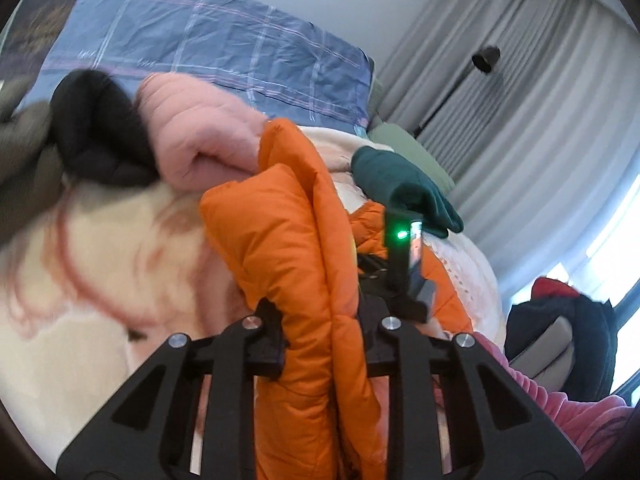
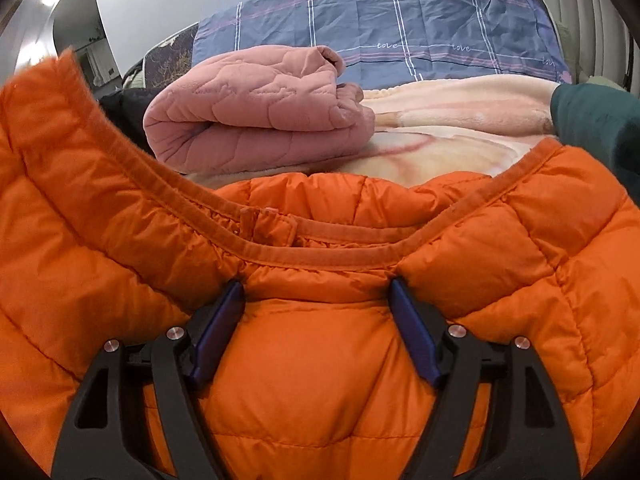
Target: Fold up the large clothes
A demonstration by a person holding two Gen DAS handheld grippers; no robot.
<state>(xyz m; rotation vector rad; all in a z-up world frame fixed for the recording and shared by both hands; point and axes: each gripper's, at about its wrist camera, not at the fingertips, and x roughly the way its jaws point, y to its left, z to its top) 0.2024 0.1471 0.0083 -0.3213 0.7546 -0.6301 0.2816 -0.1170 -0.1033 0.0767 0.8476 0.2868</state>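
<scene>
**Q:** Report gripper status and the position of the garment.

**A:** My left gripper (image 1: 320, 344) is nearly closed, its jaws clamped on a thick fold of the orange quilted puffer jacket (image 1: 288, 248), which rises in a ridge between the fingers. My right gripper (image 2: 318, 332) stands wide, blue-padded fingers (image 2: 412, 336) pressed into the padding just below the jacket's ribbed collar (image 2: 304, 244); a bulge of fabric fills the gap, but I cannot tell whether the pads actually grip it. The jacket lies on the cream fleece blanket with a pink pattern (image 1: 120, 248) that covers the bed.

**Q:** What lies around the work area?

**A:** Beyond the collar sits a folded pink quilted garment (image 2: 256, 116). Beside it, on its left, is a black padded item (image 1: 100, 132). A dark green cloth (image 1: 404, 184) lies to the right, near the jacket's far edge. Behind everything stands a blue checked pillow (image 2: 400, 20) against the wall. Grey curtains (image 1: 520, 80) and a black floor lamp (image 1: 486, 58) stand to the right.

**Q:** Any obstructions?

**A:** In the left view, the raised jacket fold hides the left finger and much of the bed behind it. The left side of that view is blurred. In the right view, the jacket fills the whole lower frame.
</scene>
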